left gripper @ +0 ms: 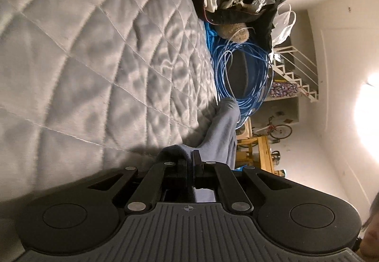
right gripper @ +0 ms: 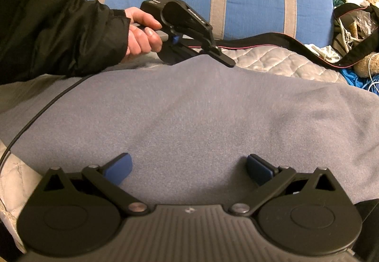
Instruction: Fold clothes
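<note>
Left tool (left gripper: 191,157) is clamped on the edge of the grey-blue garment (right gripper: 201,115), which lies spread across the quilted bed (left gripper: 83,60); right tool (right gripper: 188,167) hovers at six o'clock, fingers wide apart.

Left gripper (left gripper: 191,160) clamped; right gripper (right gripper: 188,168) spread wide

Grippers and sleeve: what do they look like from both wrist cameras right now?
Both are black linkage grippers on ribbed grey bodies with round black side discs and silver pivot pins. The right gripper has blue finger pads. The left gripper shows dark pads; a thin black cable trails from it. The left hand emerges from a black jacket sleeve.
</note>
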`<state>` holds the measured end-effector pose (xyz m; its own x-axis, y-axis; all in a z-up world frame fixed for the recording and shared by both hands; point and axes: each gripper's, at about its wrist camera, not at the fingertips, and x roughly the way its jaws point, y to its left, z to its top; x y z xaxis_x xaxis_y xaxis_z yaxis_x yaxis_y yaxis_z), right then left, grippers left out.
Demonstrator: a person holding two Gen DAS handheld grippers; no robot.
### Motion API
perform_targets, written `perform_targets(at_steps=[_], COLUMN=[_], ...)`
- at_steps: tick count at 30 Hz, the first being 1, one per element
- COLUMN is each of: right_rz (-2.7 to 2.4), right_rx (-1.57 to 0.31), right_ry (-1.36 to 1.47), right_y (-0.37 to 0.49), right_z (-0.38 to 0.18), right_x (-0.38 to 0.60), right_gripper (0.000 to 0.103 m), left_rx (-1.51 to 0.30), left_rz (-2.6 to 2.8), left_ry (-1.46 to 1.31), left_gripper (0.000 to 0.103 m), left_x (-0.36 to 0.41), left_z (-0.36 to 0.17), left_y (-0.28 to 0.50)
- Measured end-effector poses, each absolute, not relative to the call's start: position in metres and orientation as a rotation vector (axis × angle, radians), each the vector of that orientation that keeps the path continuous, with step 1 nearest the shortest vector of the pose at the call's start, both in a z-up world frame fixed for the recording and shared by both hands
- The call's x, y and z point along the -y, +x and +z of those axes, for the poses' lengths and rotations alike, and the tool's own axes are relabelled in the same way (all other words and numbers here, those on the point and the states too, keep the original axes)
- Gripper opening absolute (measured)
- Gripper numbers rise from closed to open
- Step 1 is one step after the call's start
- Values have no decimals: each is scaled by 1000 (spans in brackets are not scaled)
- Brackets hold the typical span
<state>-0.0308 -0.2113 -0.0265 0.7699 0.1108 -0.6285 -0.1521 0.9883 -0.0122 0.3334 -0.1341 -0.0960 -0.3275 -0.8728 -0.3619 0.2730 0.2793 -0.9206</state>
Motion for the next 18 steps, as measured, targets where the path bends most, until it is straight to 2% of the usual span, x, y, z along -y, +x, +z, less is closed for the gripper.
perform_targets(at_steps=[6,12,14,15,16,18], right_rz=[143,140,139,139,138,137], right_rx=[-677,-673,-671,-671,-670,-669], right_ry=[-64,-63,-61,-61,-60,-59], right_y=[-28,-27,-27,-28,-28,-28], right_z=[-27,-27,-27,-27,-27,-27], right_x=[212,211,211,211,211,211], right_gripper=[102,102,102,102,102,102], left_rx=[-1363,-1329,-1318,-1308,-1299,-1285], left_rz=[-1198,-1146,-1136,-1132,-1128,-1118], left_ry=[-612,-492,-461,-440,-418,-353], left_gripper=[3,5,26,43,50,51], left_x=[98,76,73,73,73,69], left_z=[-72,-29,-15,-9,-4,6], left_y=[345,325,312,306,299,284])
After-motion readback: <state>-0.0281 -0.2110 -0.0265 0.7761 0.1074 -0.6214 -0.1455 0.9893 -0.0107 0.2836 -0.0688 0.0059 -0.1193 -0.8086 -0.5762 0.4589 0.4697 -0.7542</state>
